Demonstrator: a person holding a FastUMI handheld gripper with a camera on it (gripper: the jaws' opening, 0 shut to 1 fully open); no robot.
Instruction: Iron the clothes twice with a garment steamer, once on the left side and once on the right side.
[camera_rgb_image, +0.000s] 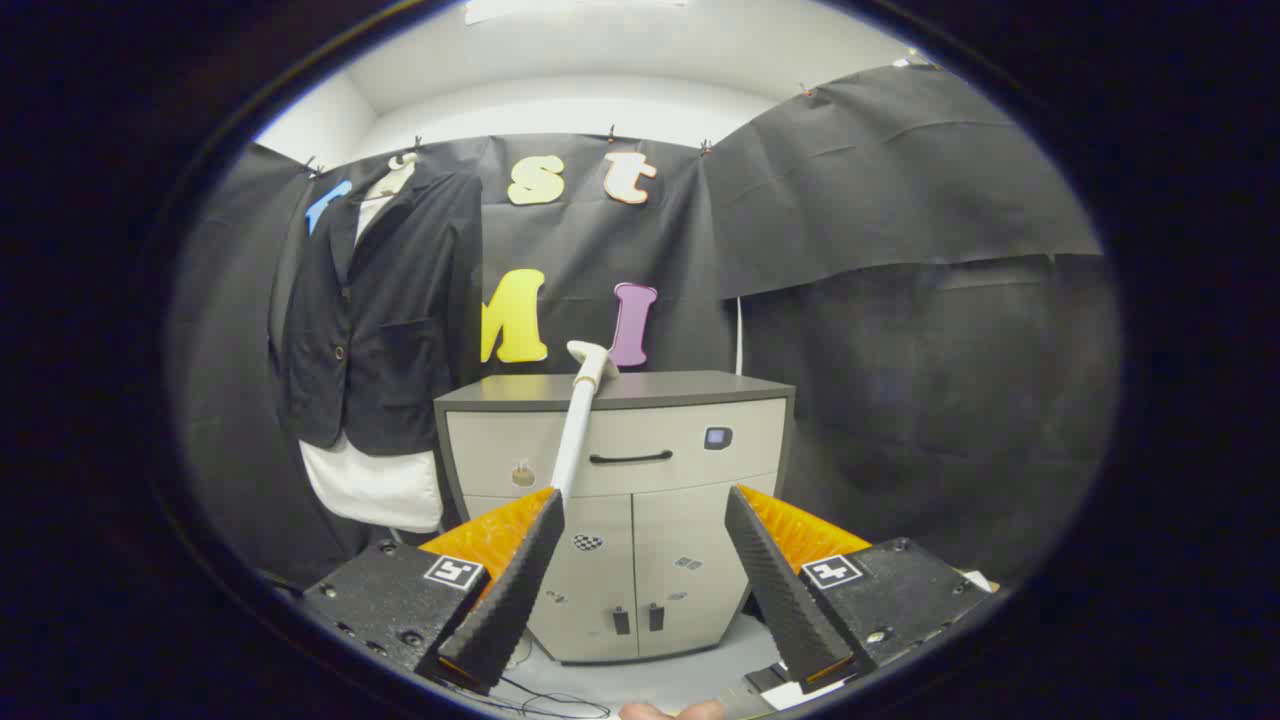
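Gripper view shows the gripper (640, 560) with its 2 fingers spread wide, nothing pinched between them. A white, long-handled garment steamer (580, 420) rises from beside the left finger, its long axis slanting up and slightly right, head pointing toward the top of a grey cabinet (700, 470) beyond the fingers. A dark blazer over white cloth (375, 310) hangs left of the cabinet.
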